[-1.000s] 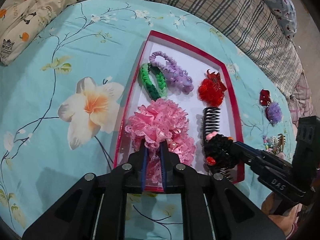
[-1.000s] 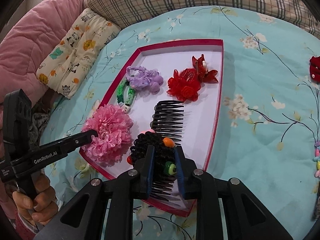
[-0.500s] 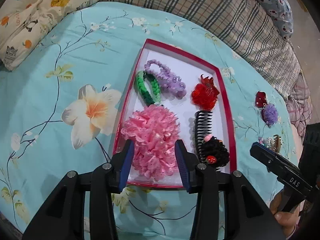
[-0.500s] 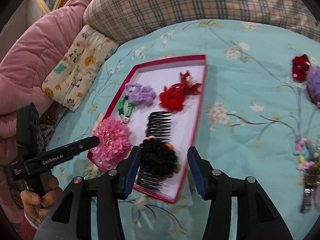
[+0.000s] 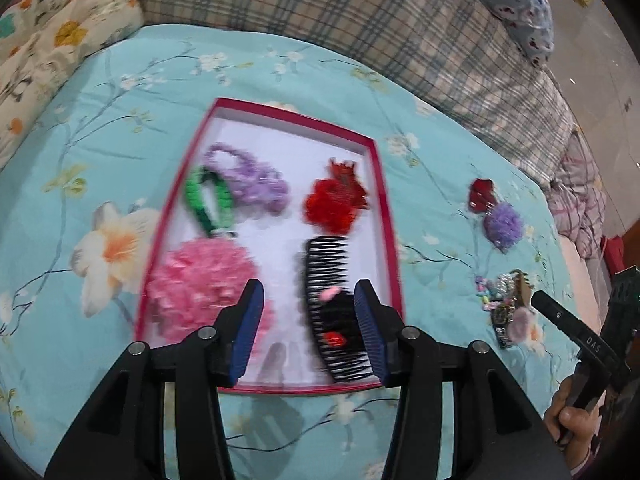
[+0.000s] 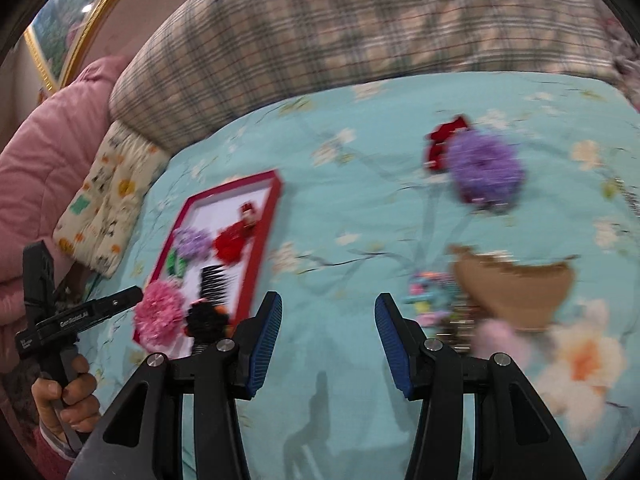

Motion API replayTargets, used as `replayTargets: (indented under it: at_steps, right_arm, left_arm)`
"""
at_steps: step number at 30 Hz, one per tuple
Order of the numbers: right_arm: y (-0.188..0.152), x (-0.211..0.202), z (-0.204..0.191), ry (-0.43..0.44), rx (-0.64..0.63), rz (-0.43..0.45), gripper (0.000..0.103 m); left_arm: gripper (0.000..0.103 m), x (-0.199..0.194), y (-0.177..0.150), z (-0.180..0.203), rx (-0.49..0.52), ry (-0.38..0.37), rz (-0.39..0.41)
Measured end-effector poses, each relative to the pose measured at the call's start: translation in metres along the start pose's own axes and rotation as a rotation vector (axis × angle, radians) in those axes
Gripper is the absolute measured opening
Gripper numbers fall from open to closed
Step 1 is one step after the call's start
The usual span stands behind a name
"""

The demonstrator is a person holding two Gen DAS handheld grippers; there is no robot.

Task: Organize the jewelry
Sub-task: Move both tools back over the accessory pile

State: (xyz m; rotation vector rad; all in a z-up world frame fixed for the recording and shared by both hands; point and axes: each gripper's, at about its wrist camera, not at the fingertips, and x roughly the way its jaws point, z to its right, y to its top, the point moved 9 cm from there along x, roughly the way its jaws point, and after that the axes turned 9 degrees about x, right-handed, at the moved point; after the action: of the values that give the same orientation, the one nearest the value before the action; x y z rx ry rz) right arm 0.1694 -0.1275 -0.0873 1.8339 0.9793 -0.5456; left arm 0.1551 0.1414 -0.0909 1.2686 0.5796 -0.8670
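A red-rimmed tray [image 5: 384, 200] lies on the bed and holds a pink scrunchie [image 5: 200, 284], a green tie [image 5: 208, 196], a purple tie [image 5: 252, 180], a red flower clip [image 5: 334, 200] and a black comb with beads [image 5: 332, 304]. My left gripper [image 5: 308, 328] is open and empty above the tray's near end. My right gripper [image 6: 328, 344] is open and empty over bare sheet, right of the tray [image 6: 264, 240]. A purple pom-pom [image 6: 484, 172], a red clip [image 6: 440, 140], a beaded string [image 6: 424, 292] and a brown card [image 6: 516, 292] lie ahead of it.
The bed has a turquoise floral sheet [image 5: 100, 160]. A plaid bolster [image 5: 360, 20] runs along the far edge. A cartoon-print pillow [image 6: 104, 200] and a pink quilt [image 6: 48, 168] lie at the left.
Both grippers let go of the pink scrunchie and the black comb in the tray, opened and drew back. The right gripper swung right toward the loose items.
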Motion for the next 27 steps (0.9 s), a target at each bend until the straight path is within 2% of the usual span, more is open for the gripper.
replayTargets:
  at_steps: [9, 12, 15, 21, 24, 27]
  right_arm:
    - [0.005, -0.036, 0.077, -0.096, 0.11, 0.048, 0.051]
    - [0.004, -0.04, 0.091, -0.113, 0.129, 0.05, 0.059]
    - [0.002, -0.042, 0.103, -0.113, 0.152, 0.05, 0.059]
    - [-0.001, -0.026, 0.123, -0.093, 0.216, 0.003, 0.07]
    - [-0.003, -0.015, 0.13, -0.08, 0.238, -0.021, 0.07]
    - [0.001, -0.008, 0.136, -0.115, 0.23, -0.018, 0.07]
  left_arm:
    - [0.046, 0.015, 0.004, 0.054, 0.07, -0.064, -0.025]
    - [0.046, 0.022, 0.007, 0.074, 0.097, -0.081, -0.034]
    - [0.046, 0.028, 0.012, 0.095, 0.126, -0.099, -0.039]
    - [0.049, 0.044, 0.023, 0.125, 0.163, -0.12, -0.048]
    - [0.049, 0.051, 0.028, 0.134, 0.172, -0.125, -0.054]
    - [0.049, 0.061, 0.032, 0.144, 0.187, -0.13, -0.065]
